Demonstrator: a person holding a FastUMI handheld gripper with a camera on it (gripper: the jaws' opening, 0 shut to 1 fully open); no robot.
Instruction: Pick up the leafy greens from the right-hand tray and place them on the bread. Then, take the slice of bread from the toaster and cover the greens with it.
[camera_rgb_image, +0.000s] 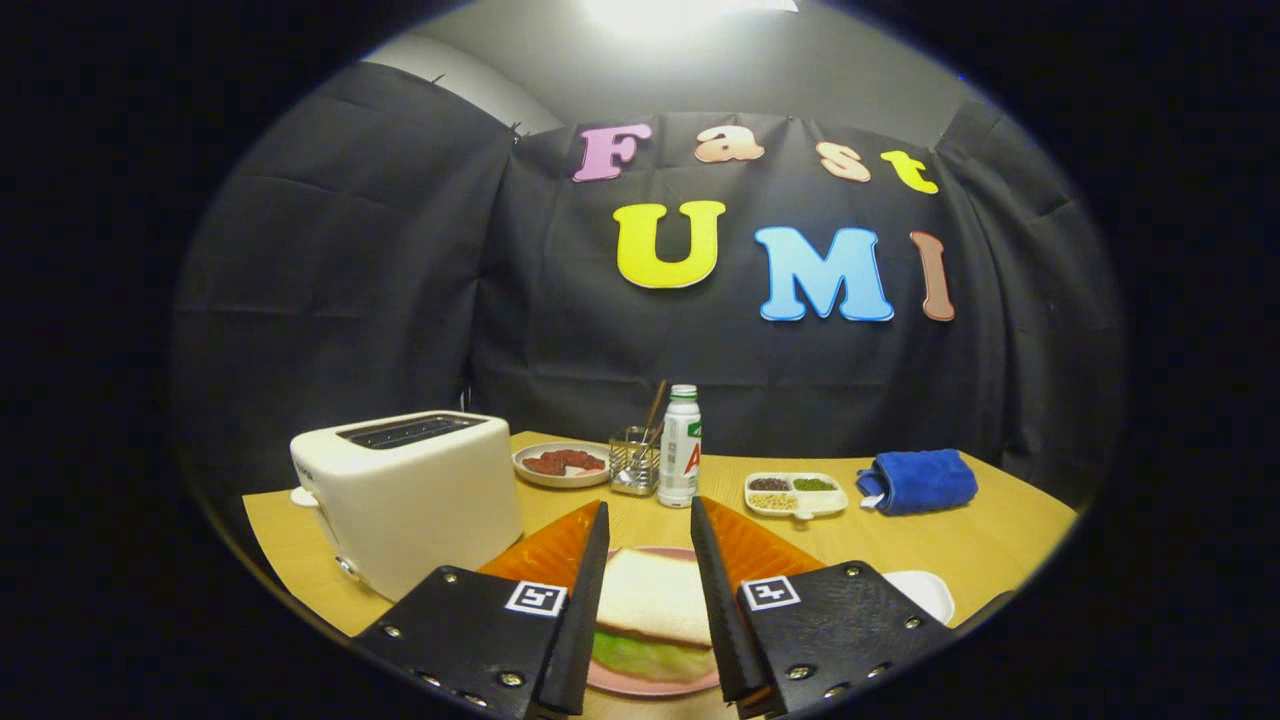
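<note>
A pale slice of bread (652, 595) lies on top of leafy greens (650, 655), whose edge pokes out under its near side. Both rest on a pink plate (640, 687) on the wooden table. My gripper (650, 505) hovers just over this stack, its fingers apart on either side of the bread; it looks open, with the slice lying flat below. To the left and a little further off stands the cream toaster (410, 490); I see no bread rising from its slots.
A white tray (925, 592) peeks out beside the right finger. Further back on the table (1000, 545) are a plate of red food (560, 463), a wire utensil holder (635, 462), a white bottle (681, 445), a divided dish (795, 493) and a rolled blue cloth (918, 481).
</note>
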